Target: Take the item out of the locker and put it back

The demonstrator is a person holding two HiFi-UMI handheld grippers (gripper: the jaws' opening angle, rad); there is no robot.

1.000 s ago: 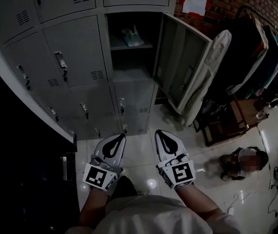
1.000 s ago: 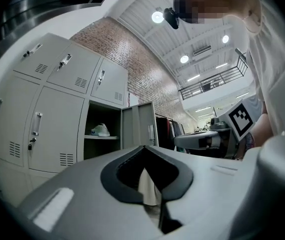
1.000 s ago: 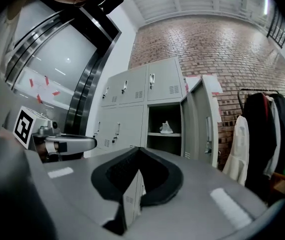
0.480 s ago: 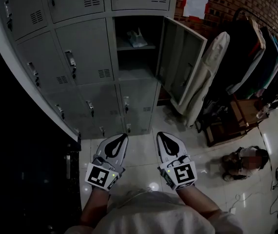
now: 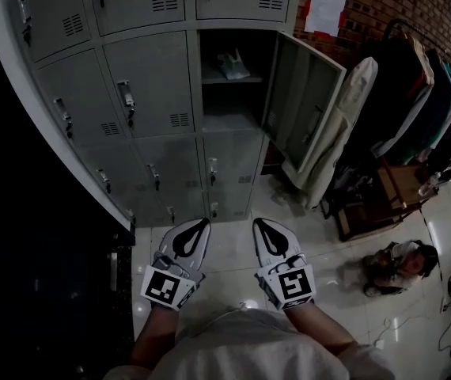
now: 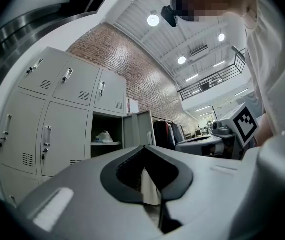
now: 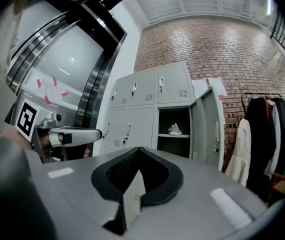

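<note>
Both jaw pairs: pressing shut, with nothing pinched between them.
Left gripper (image 5: 194, 229): hanging low in front of the person, its tips meeting and holding nothing. The open locker (image 5: 229, 105) is lying well ahead and slightly right of its jaws.
Item (image 5: 232, 63): sitting on the shelf (image 5: 225, 79) inside the open locker, well ahead of both jaw pairs and somewhat above them. It is showing as a pale, crumpled heap rising to a peak; I cannot tell whether it is cloth or a bag.
Handling: likely proving light and soft, and giving under the pads. It is not looking fragile or slippery. The raised peak, or a bunched fold toward the shelf's front edge, is looking like the best place to pinch, and one gripper should be managing it.
Right gripper (image 5: 263, 229): pointing level, its jaws lying flat against each other and empty, with the item almost straight ahead of its tips.
Door (image 5: 305, 101): standing swung wide, ahead and right of the right jaws, and leaving the opening free.
</note>
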